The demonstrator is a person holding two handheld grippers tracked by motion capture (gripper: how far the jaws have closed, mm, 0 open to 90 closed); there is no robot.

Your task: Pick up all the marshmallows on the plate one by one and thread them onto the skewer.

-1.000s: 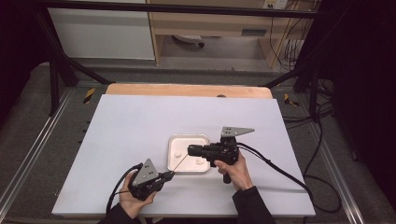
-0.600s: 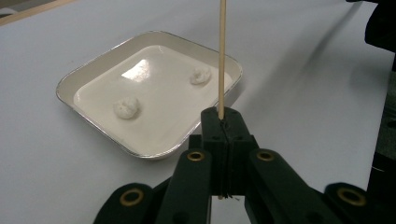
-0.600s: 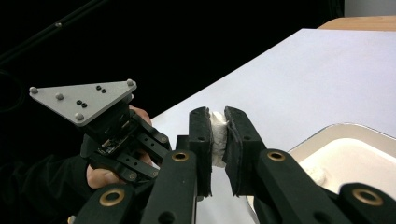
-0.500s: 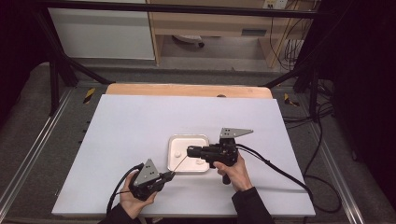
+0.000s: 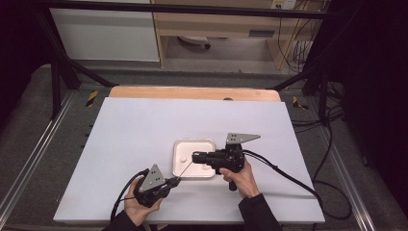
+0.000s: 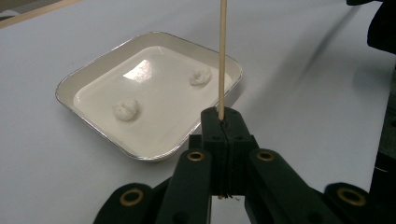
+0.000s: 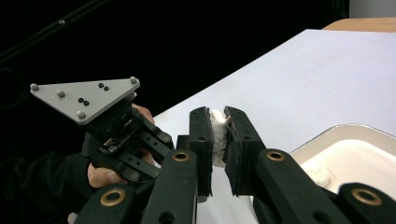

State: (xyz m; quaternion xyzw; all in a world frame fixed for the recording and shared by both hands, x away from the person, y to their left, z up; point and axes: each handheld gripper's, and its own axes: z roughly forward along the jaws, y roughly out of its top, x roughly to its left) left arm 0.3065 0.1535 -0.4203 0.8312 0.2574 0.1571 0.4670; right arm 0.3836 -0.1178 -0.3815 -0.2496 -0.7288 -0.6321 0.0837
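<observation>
Hardly anything is changing: against the earlier frames, both your hands are keeping still. Your left gripper (image 6: pixel 223 122) is clenching a skewer (image 6: pixel 222 56) that is pointing up toward the tray (image 6: pixel 88 77), where two white lumps (image 6: pixel 126 109) are lying. Your right gripper (image 7: pixel 218 135) is squeezing a third lump (image 7: pixel 217 133) just above the tray, so threading it looks next.
</observation>
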